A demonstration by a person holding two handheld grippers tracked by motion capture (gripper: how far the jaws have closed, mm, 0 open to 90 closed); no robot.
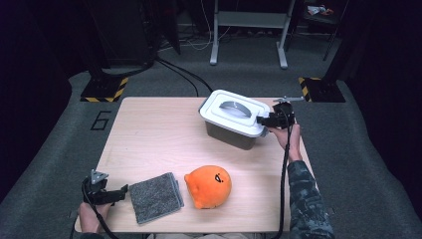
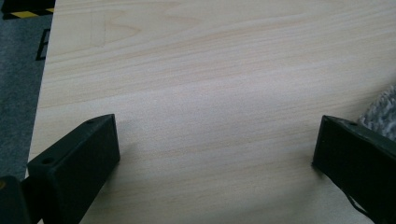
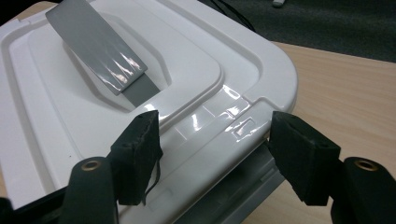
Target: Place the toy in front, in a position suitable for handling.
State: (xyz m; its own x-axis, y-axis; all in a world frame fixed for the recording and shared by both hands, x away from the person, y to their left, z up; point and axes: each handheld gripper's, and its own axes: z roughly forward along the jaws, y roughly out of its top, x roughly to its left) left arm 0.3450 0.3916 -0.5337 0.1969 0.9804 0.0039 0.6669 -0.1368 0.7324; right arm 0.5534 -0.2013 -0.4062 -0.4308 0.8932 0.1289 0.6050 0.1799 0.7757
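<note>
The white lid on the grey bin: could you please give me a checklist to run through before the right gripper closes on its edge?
1. Lid seated flat on bin: ok.
2. Right gripper straddles the lid's edge, one jaw above and one below: ok.
3. Pads pressing on the lid: not ok, gaps remain.
4. Grey handle out of the jaws' way: ok.
5. Left gripper open over bare table, holding nothing: ok.
6. Lid latched to the bin: cannot tell.
</note>
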